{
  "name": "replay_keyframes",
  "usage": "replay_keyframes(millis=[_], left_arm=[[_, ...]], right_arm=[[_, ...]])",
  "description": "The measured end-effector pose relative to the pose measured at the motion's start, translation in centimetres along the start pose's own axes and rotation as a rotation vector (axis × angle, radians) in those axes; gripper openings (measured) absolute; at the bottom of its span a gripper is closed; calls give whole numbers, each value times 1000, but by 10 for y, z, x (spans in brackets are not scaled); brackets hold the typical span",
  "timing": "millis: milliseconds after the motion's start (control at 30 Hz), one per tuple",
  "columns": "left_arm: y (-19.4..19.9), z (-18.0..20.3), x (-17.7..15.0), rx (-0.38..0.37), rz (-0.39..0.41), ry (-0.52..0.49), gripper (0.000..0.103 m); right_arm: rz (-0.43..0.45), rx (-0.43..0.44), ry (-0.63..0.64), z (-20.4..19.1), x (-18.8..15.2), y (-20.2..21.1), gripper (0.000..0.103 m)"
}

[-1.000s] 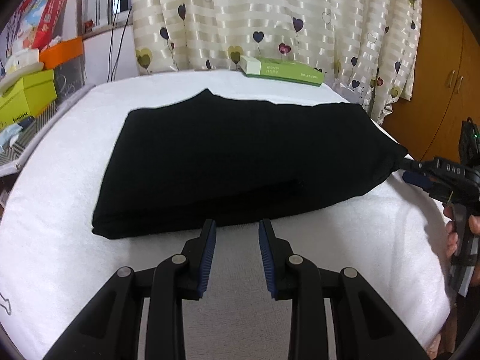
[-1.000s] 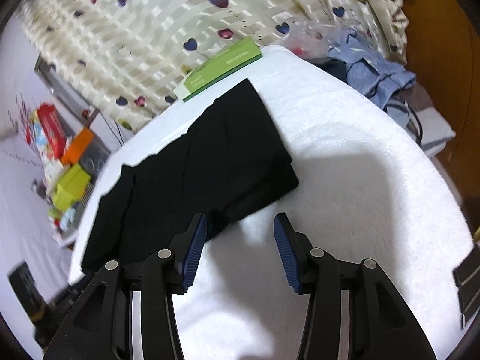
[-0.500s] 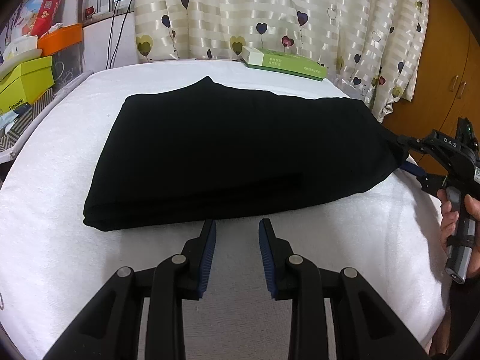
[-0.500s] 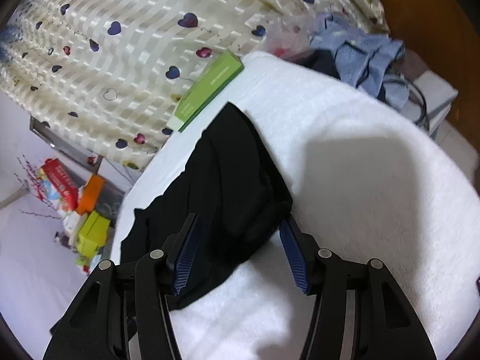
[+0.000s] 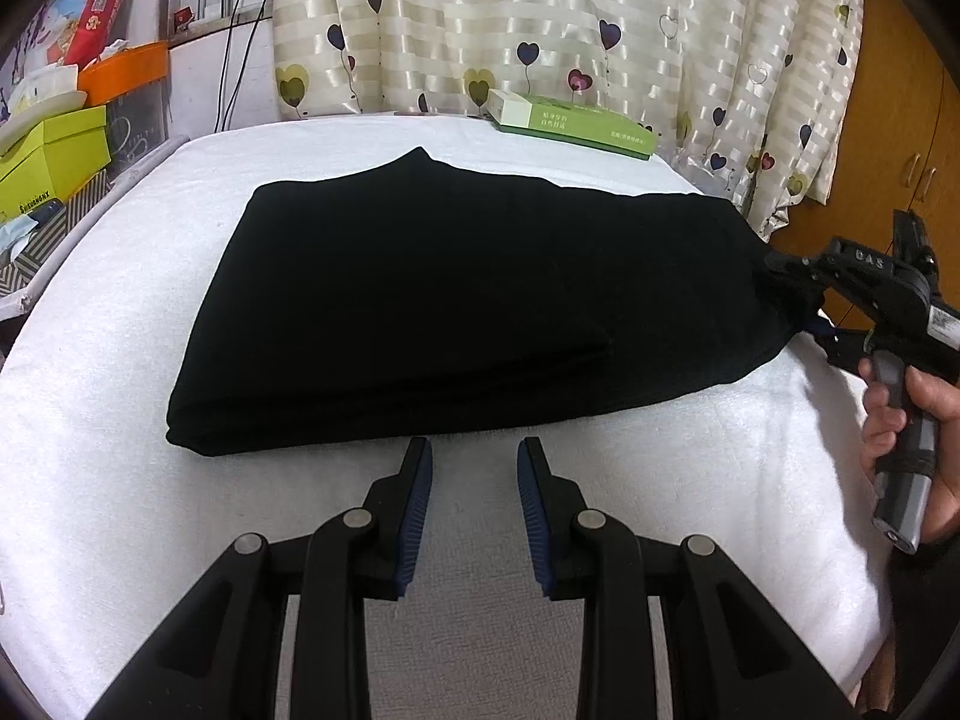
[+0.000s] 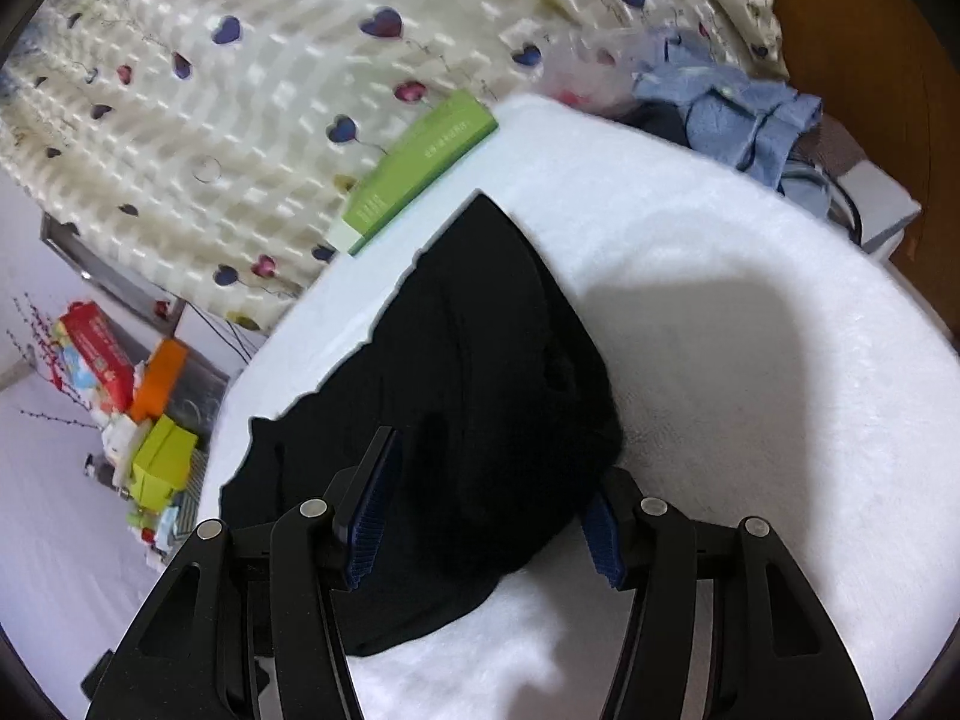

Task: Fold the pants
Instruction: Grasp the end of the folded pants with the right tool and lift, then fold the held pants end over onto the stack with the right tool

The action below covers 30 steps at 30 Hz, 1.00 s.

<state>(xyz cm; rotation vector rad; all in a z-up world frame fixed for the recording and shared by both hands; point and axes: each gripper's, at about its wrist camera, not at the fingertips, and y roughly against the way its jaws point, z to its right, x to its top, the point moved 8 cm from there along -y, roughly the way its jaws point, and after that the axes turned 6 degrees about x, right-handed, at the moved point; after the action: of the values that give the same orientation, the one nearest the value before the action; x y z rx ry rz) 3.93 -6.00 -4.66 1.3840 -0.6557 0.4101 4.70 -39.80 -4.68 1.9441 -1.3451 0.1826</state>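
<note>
Right wrist view: right gripper [image 6: 486,516] straddles the pants' [image 6: 480,372] end, jaws spread, ready to pinch — left gripper [image 5: 474,480] waits apart, empty.

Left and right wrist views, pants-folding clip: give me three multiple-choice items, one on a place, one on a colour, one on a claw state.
1. Where does the flat green cardboard box lie?
A. at the far edge of the white fleecy table cover, by the heart-print curtain
B. on the pants
C. on the floor

2. What colour are the folded cloth pants?
A. blue
B. black
C. grey

3. How does the right claw stand?
A. open, clear of the pants
B. out of view
C. open, with the pants' end between its fingers

Answers: 1 A, the box sits beyond the pants by the curtain; 2 B, the cloth is uniformly black; 3 C, black cloth fills the gap between the spread blue pads.
</note>
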Motion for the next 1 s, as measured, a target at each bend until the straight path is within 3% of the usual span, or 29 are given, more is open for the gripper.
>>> replay_keyframes(millis=[100,133,200,233,467,700,1000], left_arm=[[-1,1,0,6,-1,-4,31],[0,0,0,5,-1,-4,31],[0,0,0,3,-1,-2,31],[0,1,0,2,0,0,32],[-1,1,-1,-1,0,2,32],[6,-5,1,1,28,21,32],[17,-54,17,78,94,94,32]], right_arm=[[-7,-18,18,-4,3,-6,57],[-10,-20,22,-4,3,-7,53],[-22,-34,40,-6,3,-11,28],[-21,-33,50,-8,3,-10,27],[-6,14,92,-28,8,-3,22],[-8,89,179,-74,14,1,22],[-39,171,279,-131,8,-8,22]])
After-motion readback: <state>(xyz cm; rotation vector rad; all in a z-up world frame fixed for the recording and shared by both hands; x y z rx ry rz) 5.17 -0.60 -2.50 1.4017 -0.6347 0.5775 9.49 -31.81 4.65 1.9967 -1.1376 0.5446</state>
